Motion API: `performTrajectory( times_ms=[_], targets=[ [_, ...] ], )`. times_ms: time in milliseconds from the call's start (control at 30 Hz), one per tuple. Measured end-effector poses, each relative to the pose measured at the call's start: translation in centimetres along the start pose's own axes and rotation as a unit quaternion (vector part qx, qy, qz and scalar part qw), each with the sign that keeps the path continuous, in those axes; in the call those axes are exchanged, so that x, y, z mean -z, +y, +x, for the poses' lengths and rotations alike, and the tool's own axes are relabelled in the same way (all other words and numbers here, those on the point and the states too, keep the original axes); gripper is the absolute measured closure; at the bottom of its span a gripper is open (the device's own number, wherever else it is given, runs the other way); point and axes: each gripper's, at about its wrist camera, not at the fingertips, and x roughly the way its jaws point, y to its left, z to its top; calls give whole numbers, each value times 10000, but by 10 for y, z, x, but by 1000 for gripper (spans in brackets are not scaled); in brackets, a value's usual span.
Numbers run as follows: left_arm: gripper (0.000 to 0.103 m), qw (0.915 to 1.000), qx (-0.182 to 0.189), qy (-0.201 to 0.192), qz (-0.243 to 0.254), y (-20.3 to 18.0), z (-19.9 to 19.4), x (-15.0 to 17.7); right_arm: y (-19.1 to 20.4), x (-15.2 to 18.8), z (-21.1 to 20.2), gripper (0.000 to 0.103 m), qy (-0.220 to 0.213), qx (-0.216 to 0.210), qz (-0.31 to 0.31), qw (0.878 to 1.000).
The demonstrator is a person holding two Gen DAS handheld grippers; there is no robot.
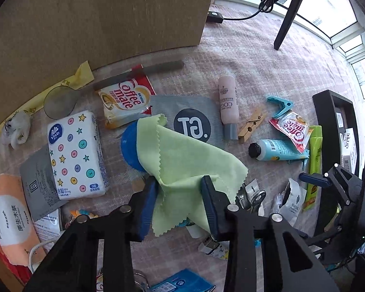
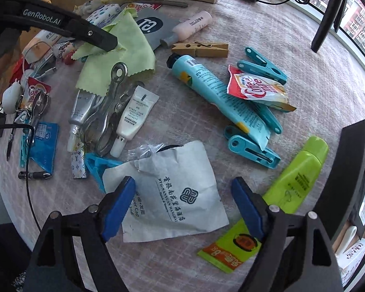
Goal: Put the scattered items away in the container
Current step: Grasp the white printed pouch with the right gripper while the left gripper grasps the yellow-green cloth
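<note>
A light green cloth (image 1: pixel 182 155) lies bunched on the pink rug, partly covering a blue lid (image 1: pixel 130 150). My left gripper (image 1: pixel 180 194) points down and is shut on the cloth's gathered near edge. In the right wrist view the cloth (image 2: pixel 124 48) is under one left finger (image 2: pixel 104 39). My right gripper (image 2: pixel 183 204) stands open, its blue pads on either side of a crumpled white paper sachet (image 2: pixel 177 194) without touching it. The black open container (image 1: pixel 328 126) stands at the right edge, also seen as the container (image 2: pixel 348 170) in the right wrist view.
Several items are scattered around: a tissue pack (image 1: pixel 75 155), a pink bottle (image 1: pixel 228 104), a wooden peg (image 2: pixel 202 48), a blue tube (image 2: pixel 219 97), teal clips (image 2: pixel 253 148), a green tube (image 2: pixel 296 177) and creamer sachets (image 2: pixel 255 90). A cardboard box (image 1: pixel 97 12) stands behind.
</note>
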Motion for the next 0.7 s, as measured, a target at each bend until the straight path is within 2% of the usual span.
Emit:
performTrajectory(
  times_ms=[67,133,167,233,433,700],
  targets=[
    [92,10000,22,-5,25,0,-1,1,3,1,0,22,-1,87,-49,10000],
    [97,10000,47,-39,18,1,-2,2,4,2,0,26,-7,106,-57,9999],
    [97,9999,92,-63,13,2,-4,3,4,3,-2,30,-25,115,-64,9999],
    [99,9998,187,-102,-10,4,-7,6,3,4,-6,51,-51,68,-29,10000],
    [100,9989,399,-251,-38,8,-19,11,4,7,-13,68,-87,15,12,10000],
    [100,9957,712,-585,-19,4,-51,4,1,10,-32,82,-448,-240,472,9976]
  ],
)
